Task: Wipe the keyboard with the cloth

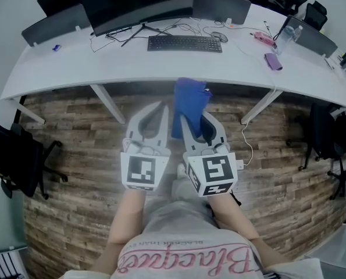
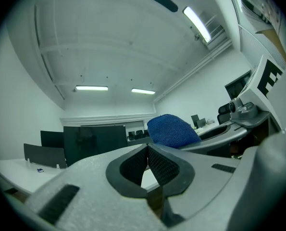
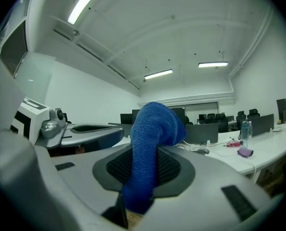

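Note:
The black keyboard (image 1: 184, 43) lies on the white curved desk (image 1: 161, 65), well ahead of both grippers. A blue cloth (image 1: 190, 106) stands up out of my right gripper (image 1: 190, 122), which is shut on it over the wooden floor in front of the desk. In the right gripper view the cloth (image 3: 152, 129) is pinched between the jaws (image 3: 143, 174) and droops forward over them. My left gripper (image 1: 162, 106) is just left of the right one, shut with nothing in it. Its dark pads meet at the tip (image 2: 147, 154), and the cloth (image 2: 171, 131) shows beside it.
Monitors (image 1: 138, 2) stand behind the keyboard, with cables and a mouse (image 1: 219, 37) nearby. A pink item (image 1: 264, 38), a purple object (image 1: 273, 61) and a water bottle (image 1: 284, 38) sit on the desk's right. Black chairs stand at left (image 1: 21, 156) and right (image 1: 330, 144).

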Motion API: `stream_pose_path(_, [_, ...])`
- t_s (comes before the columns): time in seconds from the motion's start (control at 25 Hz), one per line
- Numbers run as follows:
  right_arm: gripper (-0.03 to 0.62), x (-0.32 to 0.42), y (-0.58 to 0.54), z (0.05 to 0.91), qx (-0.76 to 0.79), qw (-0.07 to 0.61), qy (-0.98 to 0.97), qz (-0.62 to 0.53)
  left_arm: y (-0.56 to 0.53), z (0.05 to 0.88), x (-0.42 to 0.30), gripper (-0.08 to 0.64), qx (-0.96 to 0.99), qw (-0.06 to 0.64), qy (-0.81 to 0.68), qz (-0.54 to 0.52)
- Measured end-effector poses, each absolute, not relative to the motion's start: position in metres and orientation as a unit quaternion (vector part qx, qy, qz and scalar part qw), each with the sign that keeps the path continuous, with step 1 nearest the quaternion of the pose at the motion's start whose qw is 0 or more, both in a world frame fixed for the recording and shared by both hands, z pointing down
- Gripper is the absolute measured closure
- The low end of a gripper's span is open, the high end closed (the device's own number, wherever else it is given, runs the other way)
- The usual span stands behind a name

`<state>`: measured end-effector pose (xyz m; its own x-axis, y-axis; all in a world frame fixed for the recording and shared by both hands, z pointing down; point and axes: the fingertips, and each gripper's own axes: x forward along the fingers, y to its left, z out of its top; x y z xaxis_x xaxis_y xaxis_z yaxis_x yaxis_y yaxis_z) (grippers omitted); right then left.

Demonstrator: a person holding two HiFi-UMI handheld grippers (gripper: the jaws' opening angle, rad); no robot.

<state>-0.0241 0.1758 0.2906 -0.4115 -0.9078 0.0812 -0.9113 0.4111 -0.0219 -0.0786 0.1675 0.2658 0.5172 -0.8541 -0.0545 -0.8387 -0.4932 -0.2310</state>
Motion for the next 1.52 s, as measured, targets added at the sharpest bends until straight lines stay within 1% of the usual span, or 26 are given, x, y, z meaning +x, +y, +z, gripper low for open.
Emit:
stream_pose_path(0.24, [0.495,-0.01,0.112,0.288,0.53,0.028,-0.847,0.03,0.104,0.266,-0.062,0.555,-0.858,0.11,0.5,-0.036])
stream_pose_path(0.4, [0.495,0.005,0.07,0.292,0.522,0.039,-0.851,0.031,0.058,0.268,-0.048,0.554,-0.855,0.09,0.509,-0.029])
stream_pose_path(0.76, [0.495,0.033,-0.005,0.299,0.519,0.041,-0.853,0.035,-0.012,0.275,-0.019,0.555,-0.853,0.104,0.511,-0.039])
stream_pose_path(1.2, [0.495,0.035,-0.055,0.309,0.518,0.049,-0.853,0.039,-0.064,0.285,-0.025,0.554,-0.847,0.089,0.523,-0.041])
stream_pose_path(1.36, [0.495,0.034,-0.076,0.308,0.521,0.048,-0.851,0.038,-0.086,0.284,-0.028,0.555,-0.848,0.096,0.52,-0.041])
stream_pose_path(1.52, [0.495,0.028,-0.1,0.311,0.522,0.051,-0.85,0.042,-0.11,0.285,-0.036,0.555,-0.849,0.079,0.521,-0.026])
